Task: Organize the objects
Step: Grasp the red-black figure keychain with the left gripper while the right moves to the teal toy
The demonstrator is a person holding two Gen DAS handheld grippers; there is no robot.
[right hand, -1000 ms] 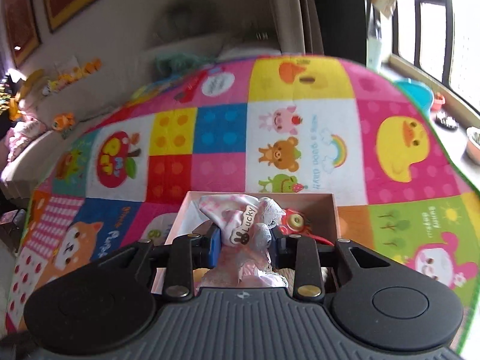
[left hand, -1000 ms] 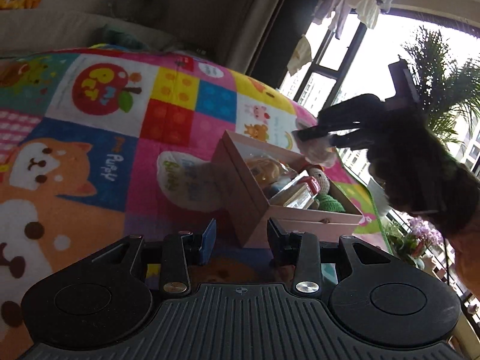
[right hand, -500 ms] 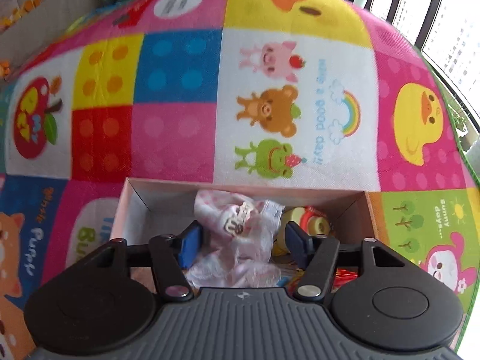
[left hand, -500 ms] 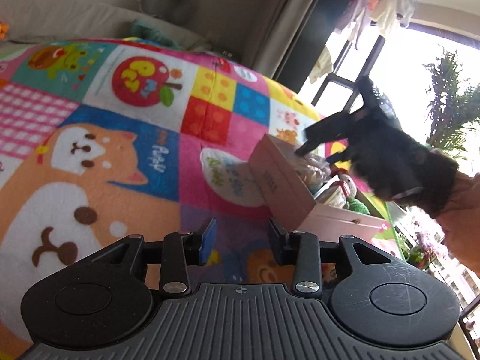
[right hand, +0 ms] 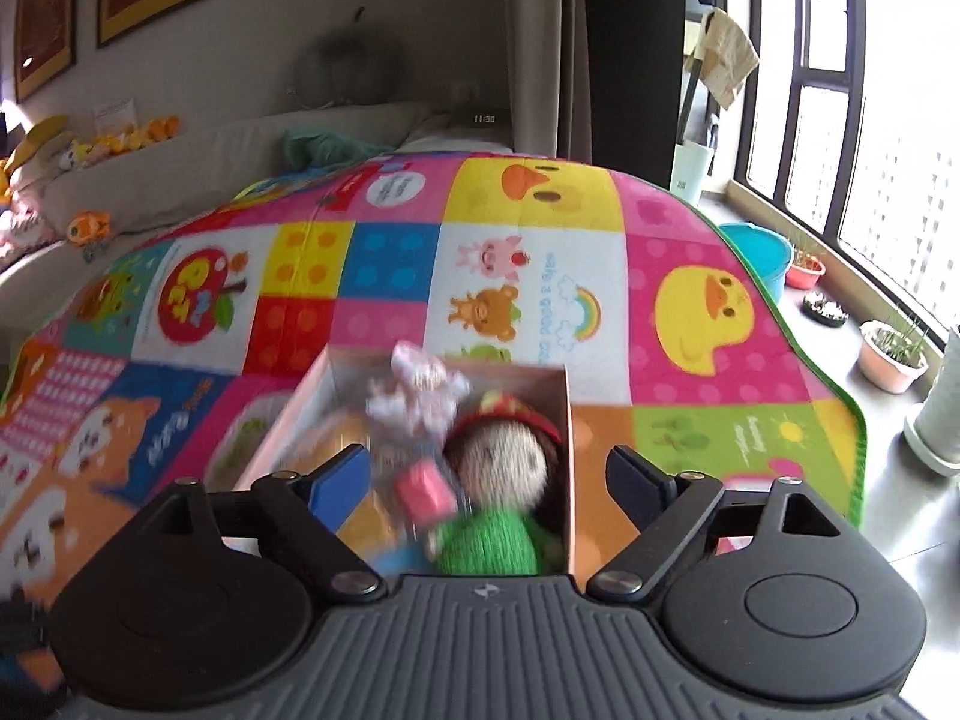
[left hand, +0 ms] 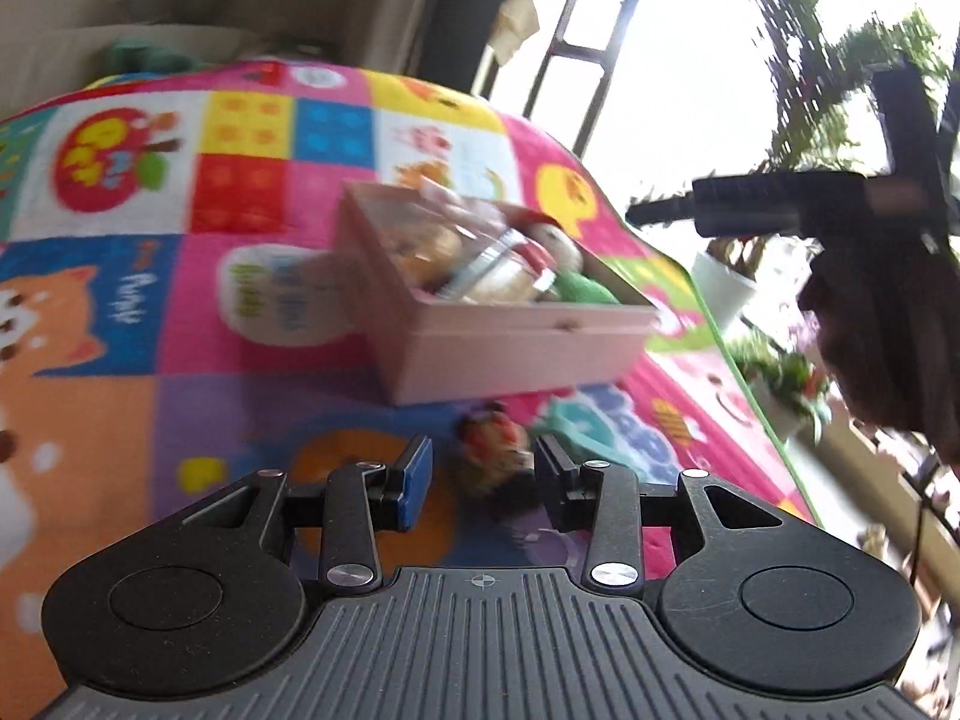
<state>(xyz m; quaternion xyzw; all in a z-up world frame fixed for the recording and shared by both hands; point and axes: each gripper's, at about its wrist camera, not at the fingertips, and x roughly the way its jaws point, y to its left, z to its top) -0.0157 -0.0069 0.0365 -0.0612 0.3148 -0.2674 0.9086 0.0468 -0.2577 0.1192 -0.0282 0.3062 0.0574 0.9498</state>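
Observation:
A pink cardboard box (left hand: 510,342) sits on the colourful play mat (left hand: 252,198), packed with several toys. In the right wrist view a frilly pink-and-white cloth toy (right hand: 420,387) lies at the box's (right hand: 567,414) far end. A knitted doll in green (right hand: 498,480) lies nearer. My right gripper (right hand: 489,474) hovers over the box, its jaws opening wide, gripping nothing. A dark gloved hand (left hand: 882,324) holds it right of the box. My left gripper (left hand: 483,483) stands narrowly open, low over the mat. A small red-and-green toy figure (left hand: 495,459) lies between its fingertips, untouched by the pads.
A sofa with small plush toys (right hand: 120,132) runs behind the mat. At the right are a window, a teal basin (right hand: 756,252) and plant pots (right hand: 891,357) on grey floor. The mat's green edge (right hand: 840,396) ends near the box's right side.
My right gripper let go of the frilly cloth toy, which now lies in the box, and pulled back with jaws spread. My left gripper swung round, and a small toy figure now lies between its fingertips.

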